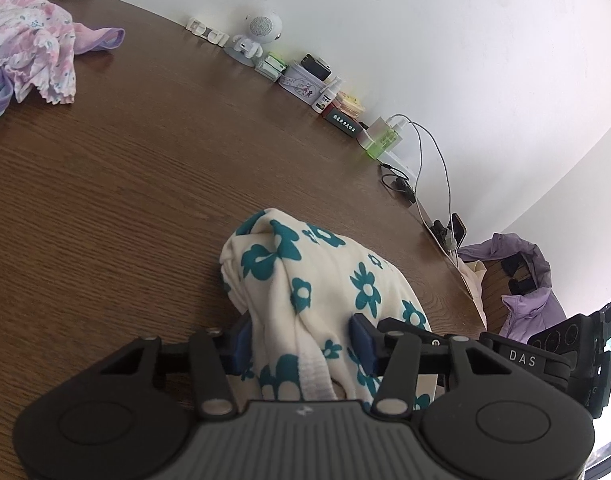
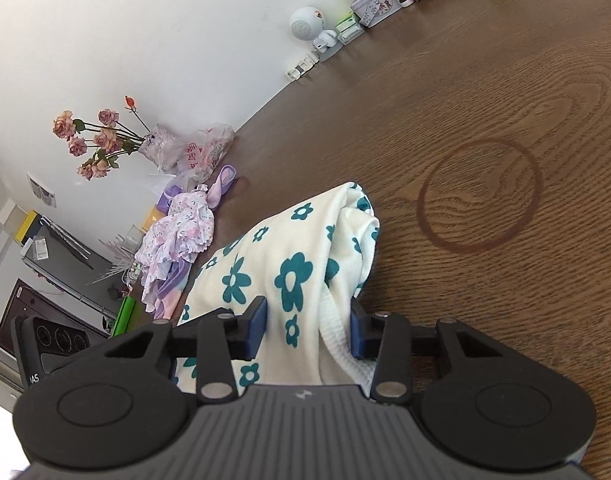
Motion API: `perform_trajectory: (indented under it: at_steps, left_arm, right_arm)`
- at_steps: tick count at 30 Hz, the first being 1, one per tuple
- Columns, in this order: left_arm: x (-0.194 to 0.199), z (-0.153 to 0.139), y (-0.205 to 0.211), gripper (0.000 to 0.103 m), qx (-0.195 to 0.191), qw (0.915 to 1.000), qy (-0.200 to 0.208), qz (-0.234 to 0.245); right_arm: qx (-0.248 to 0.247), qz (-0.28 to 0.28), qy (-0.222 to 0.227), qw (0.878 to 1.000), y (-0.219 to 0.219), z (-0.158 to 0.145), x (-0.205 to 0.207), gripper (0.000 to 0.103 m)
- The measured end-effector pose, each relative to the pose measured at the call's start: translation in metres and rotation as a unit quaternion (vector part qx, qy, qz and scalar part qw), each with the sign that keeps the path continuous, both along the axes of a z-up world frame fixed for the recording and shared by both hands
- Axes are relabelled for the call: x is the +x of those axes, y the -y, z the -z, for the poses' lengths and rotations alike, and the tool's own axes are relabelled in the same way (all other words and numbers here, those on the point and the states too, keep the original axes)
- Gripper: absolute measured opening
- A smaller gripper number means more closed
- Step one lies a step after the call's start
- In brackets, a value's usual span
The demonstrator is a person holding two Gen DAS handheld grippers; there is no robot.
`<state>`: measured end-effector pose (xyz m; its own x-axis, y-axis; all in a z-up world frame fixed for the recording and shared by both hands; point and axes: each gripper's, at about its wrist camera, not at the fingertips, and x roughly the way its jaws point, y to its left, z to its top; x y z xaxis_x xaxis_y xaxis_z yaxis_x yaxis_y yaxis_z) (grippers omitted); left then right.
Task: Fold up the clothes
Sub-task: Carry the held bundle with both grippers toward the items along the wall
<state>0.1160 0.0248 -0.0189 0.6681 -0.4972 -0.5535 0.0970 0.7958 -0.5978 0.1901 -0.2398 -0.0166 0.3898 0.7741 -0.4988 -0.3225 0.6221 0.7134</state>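
A cream garment with teal flowers (image 1: 325,264) lies bunched on the brown wooden table (image 1: 125,200). In the left wrist view my left gripper (image 1: 301,332) is shut on one end of it, and cloth fills the gap between the blue pads (image 1: 241,344). The right wrist view shows the same garment (image 2: 289,248) with its ribbed hem, and my right gripper (image 2: 309,320) is shut on that end. Each gripper's black body shows at the edge of the other's view, close alongside.
A heap of pink and purple floral clothes (image 1: 29,52) lies at the far left of the table. Small boxes, bottles and a white speaker figure (image 1: 257,36) line the wall edge, with cables (image 1: 425,152) further right. A dark ring stain (image 2: 479,196) marks the wood.
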Motion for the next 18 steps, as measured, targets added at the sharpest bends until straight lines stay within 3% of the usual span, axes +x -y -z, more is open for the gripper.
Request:
perform_trajectory:
  at_steps: [6,10,18]
  left_arm:
    - [-0.002,0.0,0.0,0.044,-0.009,0.9999,0.015,0.003]
    - [-0.004,-0.012,0.002,0.043,-0.003,0.9988,0.047,0.012]
    - [0.007,-0.049,0.002,0.043,0.003,0.9938,0.109,0.022]
  right_arm:
    - [0.0,0.003,0.012,1.0,-0.001,-0.01,-0.006,0.031]
    - [0.005,0.007,0.023,1.0,0.0,-0.02,-0.009,0.031]
    - [0.006,0.01,0.092,0.996,0.001,-0.073,-0.003,0.03]
